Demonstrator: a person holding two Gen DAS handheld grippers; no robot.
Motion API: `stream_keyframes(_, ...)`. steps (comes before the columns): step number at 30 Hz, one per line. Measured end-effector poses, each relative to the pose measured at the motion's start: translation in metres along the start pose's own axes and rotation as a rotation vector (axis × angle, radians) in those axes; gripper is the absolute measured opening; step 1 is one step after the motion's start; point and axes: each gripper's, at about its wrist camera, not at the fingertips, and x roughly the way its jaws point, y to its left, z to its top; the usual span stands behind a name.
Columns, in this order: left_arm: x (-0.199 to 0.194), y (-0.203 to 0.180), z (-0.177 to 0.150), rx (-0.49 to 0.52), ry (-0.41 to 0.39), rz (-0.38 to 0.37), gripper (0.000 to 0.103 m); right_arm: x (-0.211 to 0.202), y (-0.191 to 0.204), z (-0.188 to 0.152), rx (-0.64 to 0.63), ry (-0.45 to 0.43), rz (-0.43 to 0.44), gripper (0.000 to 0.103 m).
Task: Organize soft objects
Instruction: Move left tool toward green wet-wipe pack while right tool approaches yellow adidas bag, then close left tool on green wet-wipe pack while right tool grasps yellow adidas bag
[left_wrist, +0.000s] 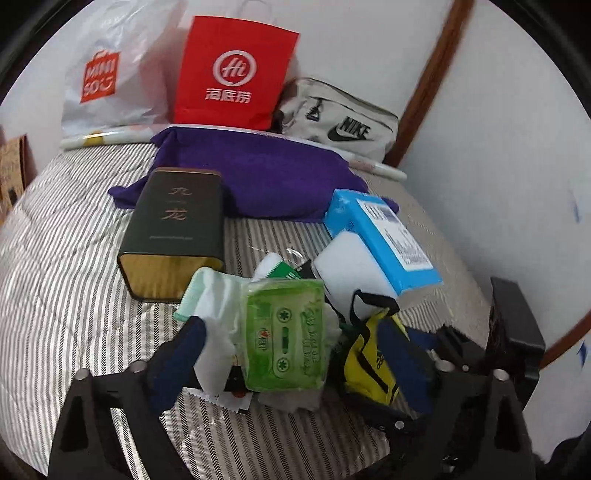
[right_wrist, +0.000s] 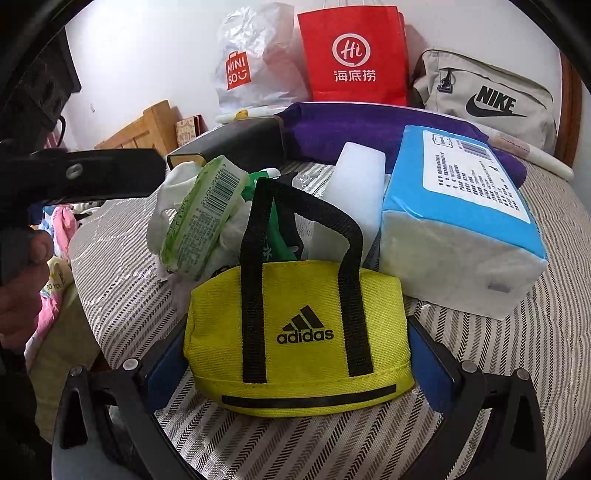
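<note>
The yellow bag (right_wrist: 295, 332) sits beside the blue box (right_wrist: 458, 206), long axis spanning the right claw (right_wrist: 295, 365), whose pads pinch its ends. Left of the bag lies the tissue pack (left_wrist: 286, 336), between the spread left claw's (left_wrist: 291, 354) fingers, untouched

On the striped bed (right_wrist: 498, 369), counted outward from the one yellow Adidas bag (right_wrist: 295, 332): one green tissue pack (right_wrist: 201, 218), one pale green-edged cloth (left_wrist: 207, 295), one white foam block (right_wrist: 356, 188) and one blue-and-white packet (right_wrist: 461, 229) lie just behind it. Farther behind it lie one dark tin box (left_wrist: 173, 229) and one purple cloth (left_wrist: 266, 177). Against the wall beyond stand three carriers: one white Miniso plastic bag (right_wrist: 255, 59), one red paper bag (right_wrist: 354, 55) and one grey Nike bag (right_wrist: 487, 96).
</note>
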Motion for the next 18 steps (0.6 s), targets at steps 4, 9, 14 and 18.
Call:
stream_keyframes(4, 0.005, 0.0, 0.0, 0.018, 0.015, -0.018, 0.081, -0.001, 0.0, 0.0, -0.012, -0.007, 0.01, 0.103)
stream_keyframes(9, 0.01, -0.004, -0.002, 0.049, 0.026, -0.037, 0.069, -0.01, -0.003, -0.003, -0.028, -0.005, 0.027, 0.099)
stream_keyframes(14, -0.002, 0.0, 0.002, 0.038, 0.002, -0.061, 0.069, -0.024, -0.014, -0.007, -0.008, 0.005, 0.017, 0.098)
stream_keyframes(18, -0.008, -0.001, 0.003, 0.027, 0.004, -0.115, 0.069, -0.034, -0.018, -0.012, -0.002, -0.008, 0.044, 0.098)
